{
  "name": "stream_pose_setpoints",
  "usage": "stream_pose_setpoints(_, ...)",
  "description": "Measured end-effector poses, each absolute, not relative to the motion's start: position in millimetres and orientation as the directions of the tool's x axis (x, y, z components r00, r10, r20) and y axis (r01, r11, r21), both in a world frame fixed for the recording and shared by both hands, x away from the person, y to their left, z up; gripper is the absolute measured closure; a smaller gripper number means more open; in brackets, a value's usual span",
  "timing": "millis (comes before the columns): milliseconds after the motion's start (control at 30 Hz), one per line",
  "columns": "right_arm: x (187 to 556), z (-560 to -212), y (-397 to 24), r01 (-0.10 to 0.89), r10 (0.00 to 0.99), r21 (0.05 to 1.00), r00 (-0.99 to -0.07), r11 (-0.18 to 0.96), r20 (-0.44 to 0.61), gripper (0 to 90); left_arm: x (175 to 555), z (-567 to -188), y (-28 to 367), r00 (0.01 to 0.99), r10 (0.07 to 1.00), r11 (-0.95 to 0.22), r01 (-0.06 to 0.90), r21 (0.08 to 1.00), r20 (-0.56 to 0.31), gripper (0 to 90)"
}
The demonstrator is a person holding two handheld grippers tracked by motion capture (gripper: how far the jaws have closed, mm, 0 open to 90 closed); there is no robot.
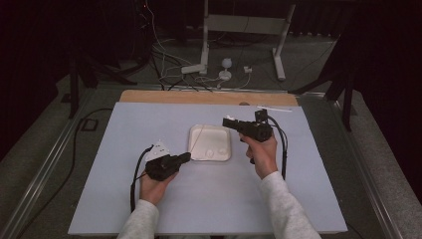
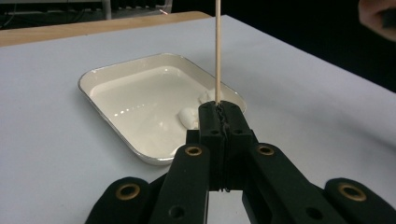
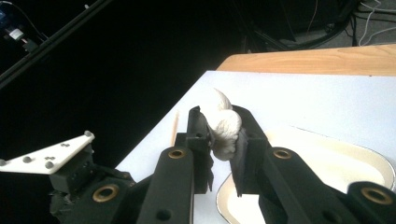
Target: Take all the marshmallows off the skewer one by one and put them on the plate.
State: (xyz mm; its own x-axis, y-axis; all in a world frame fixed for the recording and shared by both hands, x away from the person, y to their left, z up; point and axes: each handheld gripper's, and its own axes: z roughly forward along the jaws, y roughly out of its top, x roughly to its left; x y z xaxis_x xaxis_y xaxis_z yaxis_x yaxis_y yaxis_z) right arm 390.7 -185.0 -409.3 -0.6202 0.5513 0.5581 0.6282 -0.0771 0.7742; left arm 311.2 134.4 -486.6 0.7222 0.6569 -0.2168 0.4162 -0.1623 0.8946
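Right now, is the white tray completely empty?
No, two small white pieces lie in the tray, just beyond the left gripper.

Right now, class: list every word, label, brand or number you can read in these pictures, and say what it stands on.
None: no readable text anywhere. The white tray, the wooden skewer, the white lump, the table and both grippers carry no legible writing.

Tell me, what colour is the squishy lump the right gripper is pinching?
White. The lump shows best in the right gripper view, squeezed in the right gripper.
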Motion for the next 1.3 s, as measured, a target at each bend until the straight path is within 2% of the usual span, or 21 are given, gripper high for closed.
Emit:
stream_pose_setpoints(1100,397,-466,-153,0.664,0.720,0.732,-0.581,0.151,0.379,76.0,313,-483,132,0.697,0.668,-0.114,0.441,0.890,-0.260,90.0)
stream_pose_setpoints(1167,398,-469,-152,0.668,0.734,0.727,-0.572,0.157,0.367,66.6,313,-481,132,0.695,0.671,-0.114,0.441,0.890,-0.259,90.0)
stream_pose_setpoints(1267,400,-472,-151,0.677,0.753,0.721,-0.549,0.147,0.362,40.8,315,-479,130,0.691,0.675,-0.116,0.444,0.889,-0.257,90.0)
stream_pose_setpoints(1300,401,-473,-151,0.686,0.752,0.713,-0.546,0.146,0.371,37.8,315,-479,130,0.690,0.676,-0.115,0.446,0.887,-0.259,90.0)
